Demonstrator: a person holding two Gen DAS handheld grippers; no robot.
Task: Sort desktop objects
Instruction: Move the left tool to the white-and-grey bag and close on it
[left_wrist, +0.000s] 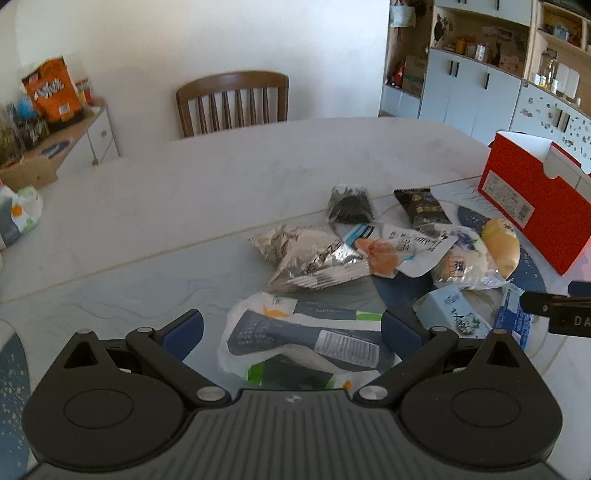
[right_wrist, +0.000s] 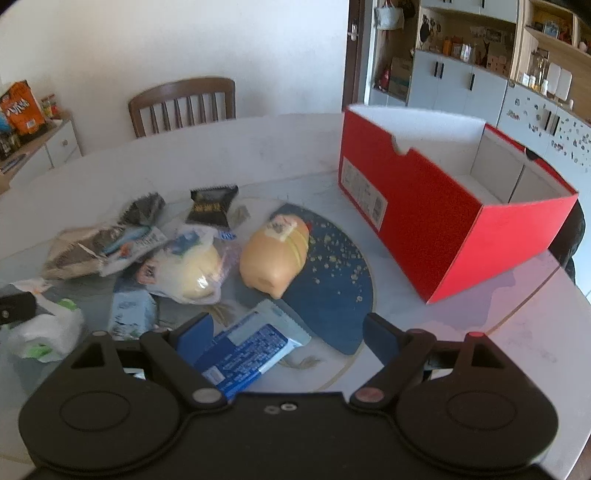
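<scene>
On the white bench (left_wrist: 221, 177), both hand-held grippers, left (left_wrist: 291, 334) and right (right_wrist: 288, 332), are spread wide over snack packs; next, I think, the right one pinches the blue pack (right_wrist: 247, 354) between its fingers for the red box (right_wrist: 424, 229) ahead.

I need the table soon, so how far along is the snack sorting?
Hardly started. The red box looks empty, so nothing appears sorted. In hand: nothing, though the open left gripper straddles a white packet and the open right gripper straddles a blue wrapper. Left: those two, the bread roll, the black packet and the rest of the pile.
</scene>
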